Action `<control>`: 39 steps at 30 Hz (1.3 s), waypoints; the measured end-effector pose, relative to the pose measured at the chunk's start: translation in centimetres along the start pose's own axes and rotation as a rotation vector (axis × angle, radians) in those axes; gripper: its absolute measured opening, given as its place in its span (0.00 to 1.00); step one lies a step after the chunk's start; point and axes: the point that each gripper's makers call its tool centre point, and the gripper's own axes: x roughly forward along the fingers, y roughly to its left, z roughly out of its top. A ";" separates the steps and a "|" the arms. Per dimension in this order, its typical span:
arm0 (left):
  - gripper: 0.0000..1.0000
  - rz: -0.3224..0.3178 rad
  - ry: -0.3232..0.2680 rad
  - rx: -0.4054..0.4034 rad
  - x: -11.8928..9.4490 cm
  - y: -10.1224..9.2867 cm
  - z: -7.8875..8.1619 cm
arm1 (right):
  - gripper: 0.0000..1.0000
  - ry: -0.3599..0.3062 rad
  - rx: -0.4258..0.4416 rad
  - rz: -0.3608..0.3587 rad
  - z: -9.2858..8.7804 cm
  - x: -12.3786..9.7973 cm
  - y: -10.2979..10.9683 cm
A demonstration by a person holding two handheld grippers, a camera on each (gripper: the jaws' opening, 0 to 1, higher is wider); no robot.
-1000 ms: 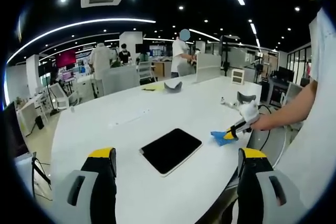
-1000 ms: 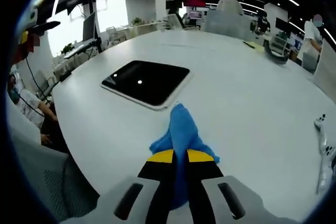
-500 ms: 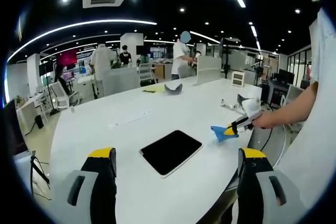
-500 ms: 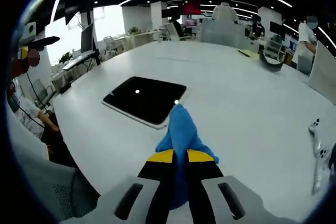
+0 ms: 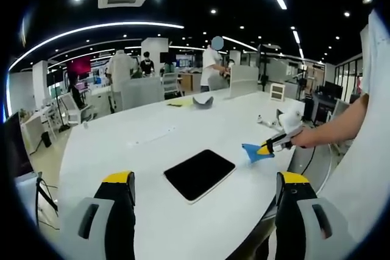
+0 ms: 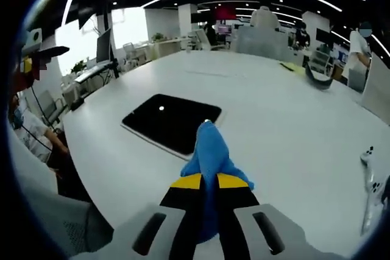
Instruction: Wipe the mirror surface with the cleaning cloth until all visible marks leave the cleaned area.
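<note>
My right gripper (image 6: 209, 181) clamps the blue cleaning cloth (image 6: 209, 153), its tip over the mirror (image 6: 170, 121)'s near edge. Left gripper (image 5: 204, 182) jaws gape wide; bare white bench (image 5: 122, 144) surrounds the mirror.

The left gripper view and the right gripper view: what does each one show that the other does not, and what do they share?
The left gripper view alone shows the left tongs, open and empty, and the right tongs from the side, with the person's arm behind them. The right gripper view alone looks along the right tongs, shut on the blue cloth, with a seated person at the table edge. Both show the dark mirror lying flat on the white table, and the cloth held in the air beside it.
</note>
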 end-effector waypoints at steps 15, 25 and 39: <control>0.96 0.018 -0.002 -0.001 -0.5 0.3 -0.2 | 0.02 -0.035 -0.026 0.052 3.6 1.8 2.2; 0.96 0.024 0.005 0.011 -0.9 0.3 -0.4 | 0.02 -0.040 -0.042 0.082 5.3 3.6 3.3; 0.96 0.030 -0.016 -0.020 -1.1 0.9 -0.8 | 0.02 -0.050 -0.054 0.116 8.3 6.2 5.0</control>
